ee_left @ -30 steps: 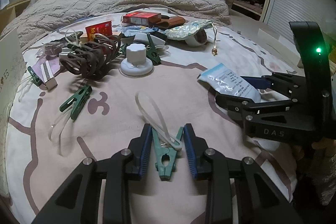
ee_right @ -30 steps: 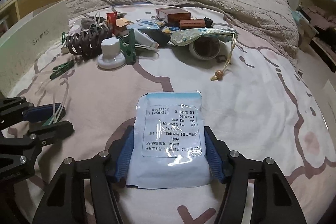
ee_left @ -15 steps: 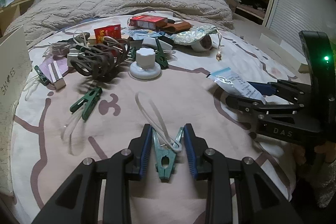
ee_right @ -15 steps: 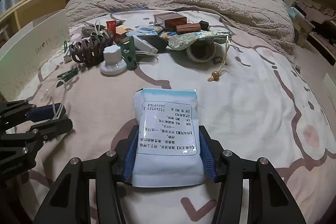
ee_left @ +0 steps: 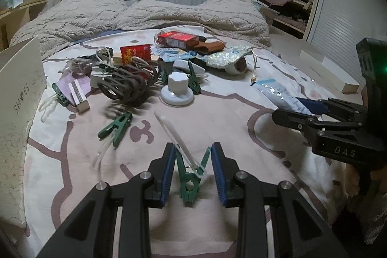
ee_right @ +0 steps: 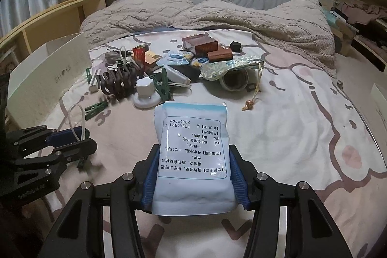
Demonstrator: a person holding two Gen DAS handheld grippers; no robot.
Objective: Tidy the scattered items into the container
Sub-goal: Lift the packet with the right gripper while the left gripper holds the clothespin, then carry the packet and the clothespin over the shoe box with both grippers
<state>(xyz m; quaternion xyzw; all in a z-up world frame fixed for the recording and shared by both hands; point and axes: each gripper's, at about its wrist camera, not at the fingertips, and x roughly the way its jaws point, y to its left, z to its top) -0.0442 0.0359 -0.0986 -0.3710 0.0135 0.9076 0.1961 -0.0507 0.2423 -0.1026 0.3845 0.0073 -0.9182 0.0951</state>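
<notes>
Currently two items are in hand. Packet [ee_right: 192, 156], pale blue with printed label, stands upright between the pads of the right tool [ee_right: 193, 175], which is clamped on its lower sides; its long axis runs straight out along the fingers, top edge pointing toward the clutter. Green clip [ee_left: 191, 175] with a white loop [ee_left: 174, 134] threaded through it sits between the pads of the left tool [ee_left: 192, 173]; handle tips touch or nearly touch the blue pads, nose pointing back at the camera. Whether the tool truly pinches it I cannot tell, though the right view shows the clip off the bed [ee_right: 302, 113], so it reads as held. Container: a white shoebox [ee_left: 19, 93], at the bed's left edge, its near wall standing up just left of the left tool and well apart from the right one. So the box lies to the left of both tools; the left is nearer, the right would have to cross over. Likely the clip goes in first. Remaining clutter lies ahead, beyond both tools: second clip [ee_left: 116, 128], brown coil [ee_left: 128, 84], white knob [ee_left: 177, 88], red box [ee_left: 179, 39], tape roll [ee_right: 235, 81].
</notes>
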